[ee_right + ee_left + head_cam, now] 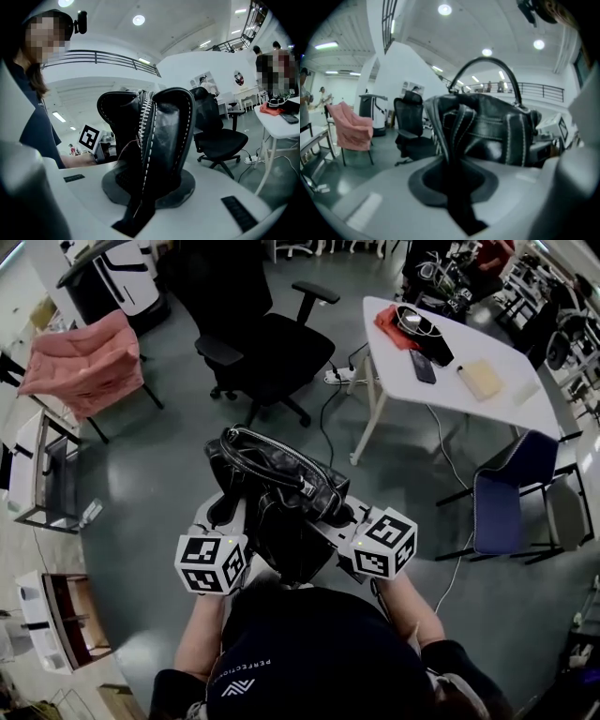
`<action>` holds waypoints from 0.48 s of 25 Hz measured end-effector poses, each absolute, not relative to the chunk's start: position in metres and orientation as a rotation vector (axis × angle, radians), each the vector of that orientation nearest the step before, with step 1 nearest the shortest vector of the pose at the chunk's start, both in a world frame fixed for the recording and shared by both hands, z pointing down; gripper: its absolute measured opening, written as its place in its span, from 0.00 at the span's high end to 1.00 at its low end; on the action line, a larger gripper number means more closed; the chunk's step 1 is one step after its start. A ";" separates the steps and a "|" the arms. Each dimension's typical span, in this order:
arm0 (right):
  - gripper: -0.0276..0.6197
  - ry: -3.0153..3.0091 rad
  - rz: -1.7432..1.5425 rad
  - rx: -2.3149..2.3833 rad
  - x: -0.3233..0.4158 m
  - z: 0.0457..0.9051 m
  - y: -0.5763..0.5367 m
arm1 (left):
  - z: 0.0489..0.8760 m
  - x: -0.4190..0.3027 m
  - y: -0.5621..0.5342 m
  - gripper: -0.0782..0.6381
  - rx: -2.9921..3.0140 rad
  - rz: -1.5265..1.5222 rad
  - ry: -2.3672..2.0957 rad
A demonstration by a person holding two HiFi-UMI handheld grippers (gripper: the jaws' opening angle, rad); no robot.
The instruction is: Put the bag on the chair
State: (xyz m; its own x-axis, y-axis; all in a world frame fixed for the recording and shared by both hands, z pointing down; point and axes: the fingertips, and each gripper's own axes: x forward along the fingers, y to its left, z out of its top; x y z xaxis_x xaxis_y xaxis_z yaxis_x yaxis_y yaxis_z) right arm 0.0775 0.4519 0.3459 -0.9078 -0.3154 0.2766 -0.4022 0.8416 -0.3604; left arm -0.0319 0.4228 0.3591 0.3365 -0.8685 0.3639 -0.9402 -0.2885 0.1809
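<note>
A black leather bag (281, 493) with white stitching, a zip and a curved handle hangs in the air in front of the person. My left gripper (225, 517) is shut on the bag's left side, and in the left gripper view the bag (487, 126) fills the space past the jaws. My right gripper (349, 521) is shut on the bag's right edge, where the zip (146, 136) runs down between the jaws. A black office chair (267, 343) with armrests stands ahead on the grey floor, past the bag. It also shows as the black chair (408, 131) and the chair (220, 136) in the gripper views.
A pink-draped chair (84, 362) stands at the far left. A white table (450, 362) with a phone, a notebook and red cloth is at the right, with cables and a power strip (339, 376) on the floor beside it. A blue chair (511, 493) stands at the right.
</note>
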 end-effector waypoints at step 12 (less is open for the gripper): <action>0.87 -2.754 0.659 0.692 0.049 0.352 0.350 | 0.367 -0.055 0.309 0.83 2.318 0.282 -1.448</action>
